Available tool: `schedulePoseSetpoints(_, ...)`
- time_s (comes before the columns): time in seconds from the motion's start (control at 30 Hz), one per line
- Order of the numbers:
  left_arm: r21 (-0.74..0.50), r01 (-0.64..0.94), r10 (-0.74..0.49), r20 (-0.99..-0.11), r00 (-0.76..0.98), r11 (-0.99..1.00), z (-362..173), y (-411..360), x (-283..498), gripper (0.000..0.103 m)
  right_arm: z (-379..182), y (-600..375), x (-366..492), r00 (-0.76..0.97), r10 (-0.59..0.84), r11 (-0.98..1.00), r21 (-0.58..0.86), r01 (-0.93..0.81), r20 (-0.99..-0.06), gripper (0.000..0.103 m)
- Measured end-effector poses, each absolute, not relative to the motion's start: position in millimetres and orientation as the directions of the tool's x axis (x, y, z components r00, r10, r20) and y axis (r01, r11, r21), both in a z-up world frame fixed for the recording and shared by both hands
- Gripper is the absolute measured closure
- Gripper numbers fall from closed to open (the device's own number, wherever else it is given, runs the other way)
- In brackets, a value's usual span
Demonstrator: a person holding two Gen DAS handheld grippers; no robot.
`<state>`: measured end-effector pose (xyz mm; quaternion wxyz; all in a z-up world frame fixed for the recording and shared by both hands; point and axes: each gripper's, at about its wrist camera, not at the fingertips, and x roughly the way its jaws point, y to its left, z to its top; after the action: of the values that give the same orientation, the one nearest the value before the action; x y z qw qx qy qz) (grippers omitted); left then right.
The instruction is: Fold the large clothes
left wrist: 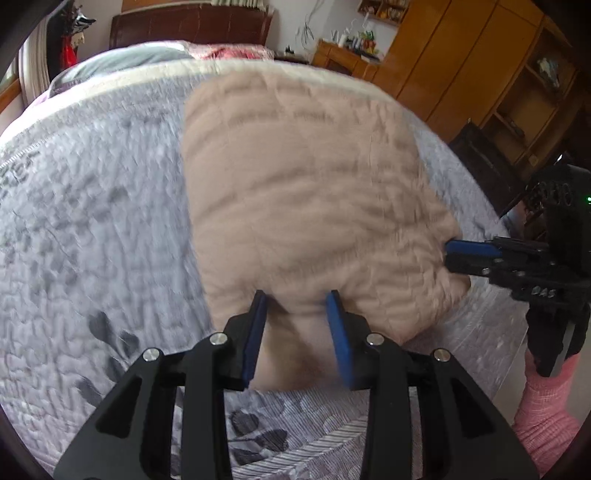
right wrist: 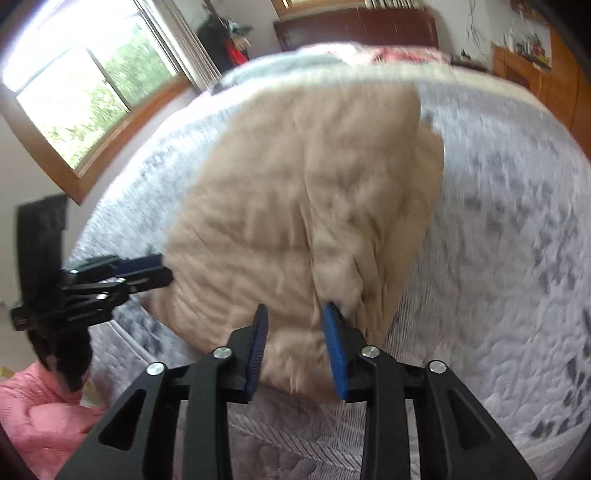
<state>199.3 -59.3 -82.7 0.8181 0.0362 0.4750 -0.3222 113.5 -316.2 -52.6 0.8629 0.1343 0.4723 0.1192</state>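
Observation:
A large beige quilted garment (left wrist: pixel 310 199) lies folded in a thick rectangle on the bed; it also shows in the right wrist view (right wrist: pixel 295 206). My left gripper (left wrist: pixel 297 299) is open, its blue pads on either side of the garment's near edge. My right gripper (right wrist: pixel 295 314) is open the same way around the near edge further right. In the left wrist view the right gripper (left wrist: pixel 452 256) touches the garment's right side. In the right wrist view the left gripper (right wrist: pixel 162 269) touches its left side. Both views are motion-blurred.
The bed has a grey patterned quilt (left wrist: pixel 92 206). Pillows and a dark headboard (left wrist: pixel 192 26) are at the far end. Wooden cabinets (left wrist: pixel 480 66) stand to the right, a window (right wrist: pixel 85 92) to the left. The person's pink sleeve (left wrist: pixel 546 417) shows at the edge.

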Motion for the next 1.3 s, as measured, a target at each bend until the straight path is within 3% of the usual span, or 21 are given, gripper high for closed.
schedulePoseSetpoints(0.07,-0.243,0.557,-0.499,-0.784,0.369,0.794,-69.3,-57.3,208.2,0.069,-32.6,-325.8,122.3,0.557,0.328,0.934,0.351,-0.068,-0.763,0.050)
schedulePoseSetpoints(0.23,-0.261,0.541,-0.515,-0.760,0.396,0.800,-45.0,-68.5,247.4,0.069,-11.7,-362.5,178.5,0.595,0.251,0.942,0.335,0.033,-0.764,0.033)
schedulePoseSetpoints(0.4,-0.270,0.514,-0.500,-0.777,0.384,0.814,-52.8,-82.6,283.4,0.069,-40.8,-400.1,245.5,0.520,0.305,0.894,0.429,0.133,-0.798,0.032)
schedulePoseSetpoints(0.43,-0.273,0.507,-0.496,-0.781,0.379,0.817,-56.7,-84.5,288.7,0.069,-46.4,-400.9,248.3,0.510,0.318,0.887,0.440,0.137,-0.799,0.038)
schedulePoseSetpoints(0.47,-0.275,0.496,-0.489,-0.789,0.373,0.823,-62.4,-86.8,295.7,0.070,-53.4,-401.7,256.8,0.498,0.343,0.876,0.462,0.135,-0.796,0.056)
schedulePoseSetpoints(0.57,-0.292,0.484,-0.489,-0.797,0.354,0.825,-72.9,-89.7,304.7,0.070,-55.4,-399.5,264.9,0.501,0.369,0.868,0.483,0.115,-0.783,0.086)
schedulePoseSetpoints(0.63,-0.294,0.489,-0.495,-0.792,0.356,0.821,-74.0,-91.6,307.7,0.070,-52.6,-399.9,259.3,0.519,0.370,0.869,0.485,0.101,-0.771,0.091)
schedulePoseSetpoints(1.0,-0.234,0.513,-0.458,-0.809,0.367,0.826,-103.6,-116.5,306.6,0.067,-115.6,-411.2,261.5,0.467,0.332,0.863,0.464,0.199,-0.819,0.090)
schedulePoseSetpoints(1.1,-0.236,0.505,-0.450,-0.818,0.358,0.830,-99.8,-114.9,309.0,0.067,-108.8,-413.2,259.4,0.476,0.330,0.860,0.468,0.205,-0.815,0.089)
schedulePoseSetpoints(1.2,-0.231,0.495,-0.442,-0.818,0.367,0.838,-87.3,-109.5,307.2,0.067,-89.9,-415.3,249.6,0.493,0.305,0.865,0.453,0.214,-0.815,0.079)
schedulePoseSetpoints(1.3,-0.234,0.475,-0.440,-0.811,0.386,0.848,-72.9,-102.4,302.8,0.068,-59.5,-410.5,235.5,0.535,0.228,0.901,0.384,0.201,-0.814,0.079)
